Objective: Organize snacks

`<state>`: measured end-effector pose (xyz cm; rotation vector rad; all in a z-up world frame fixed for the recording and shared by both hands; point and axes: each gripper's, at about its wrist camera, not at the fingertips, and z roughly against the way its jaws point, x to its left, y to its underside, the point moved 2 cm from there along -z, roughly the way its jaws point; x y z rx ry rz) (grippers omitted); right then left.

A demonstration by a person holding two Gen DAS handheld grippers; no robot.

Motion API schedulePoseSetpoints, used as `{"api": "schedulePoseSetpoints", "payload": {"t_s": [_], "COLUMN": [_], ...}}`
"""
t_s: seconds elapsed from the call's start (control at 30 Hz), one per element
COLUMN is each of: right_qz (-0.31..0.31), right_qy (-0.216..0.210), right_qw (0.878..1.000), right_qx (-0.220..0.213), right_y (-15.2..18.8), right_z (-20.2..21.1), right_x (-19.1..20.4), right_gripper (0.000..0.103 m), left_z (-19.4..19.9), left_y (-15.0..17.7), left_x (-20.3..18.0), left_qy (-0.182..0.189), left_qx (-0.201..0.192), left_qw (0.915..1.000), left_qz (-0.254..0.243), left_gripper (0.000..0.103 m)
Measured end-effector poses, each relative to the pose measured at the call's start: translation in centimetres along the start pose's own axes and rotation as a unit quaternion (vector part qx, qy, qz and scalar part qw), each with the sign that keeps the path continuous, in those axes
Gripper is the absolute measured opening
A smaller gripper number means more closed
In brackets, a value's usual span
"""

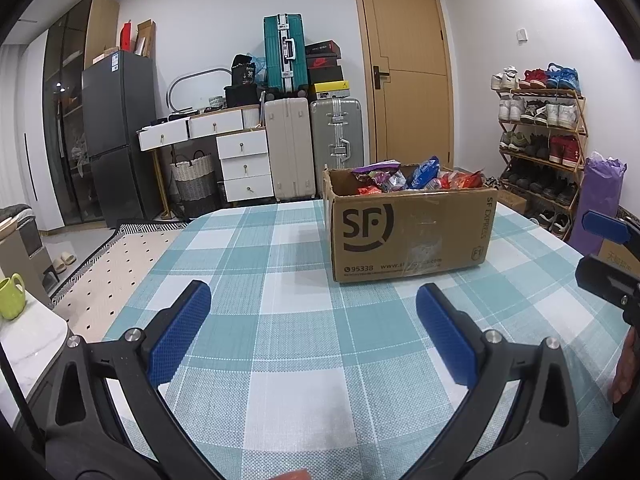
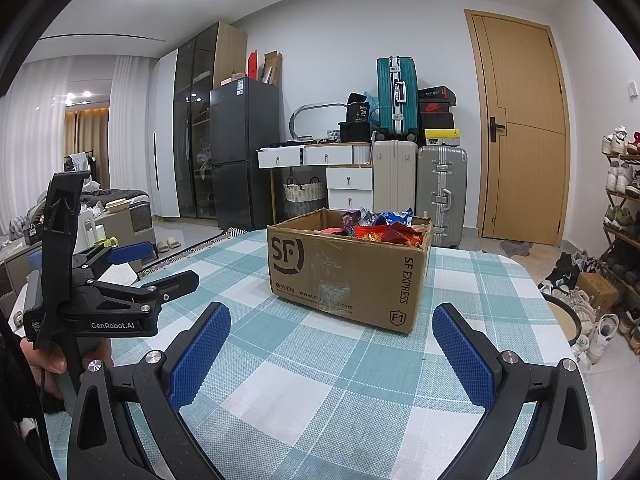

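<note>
Nearest, the left claw point(image 1: 312, 332) and right claw point(image 2: 332, 354) both hover wide open and empty over the checked table point(image 1: 280, 360). Farther on, the cardboard box point(image 1: 408, 232) sits heaped with snacks point(image 1: 416, 178). Likely risks: a careless reach shoves the light box, or crinkly packets slip from the pads and spill.
</note>
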<state>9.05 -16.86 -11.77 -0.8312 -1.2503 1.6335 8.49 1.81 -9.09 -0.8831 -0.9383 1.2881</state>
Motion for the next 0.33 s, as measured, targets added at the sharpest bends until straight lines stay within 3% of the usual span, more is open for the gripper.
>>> {"api": "schedulePoseSetpoints", "payload": {"t_s": [0.33], "right_qz": [0.0], "right_qy": [0.0], "right_qw": [1.0], "right_qx": [0.0], "right_y": [-0.01], "right_z": [0.0], "right_x": [0.01], "right_gripper": [0.103], "left_z": [0.2], "left_y": [0.14], "left_x": [0.45], "left_qy": [0.008], "left_qx": [-0.005], "left_qw": [0.9999], "left_qz": [0.012], "left_gripper": [0.103]}}
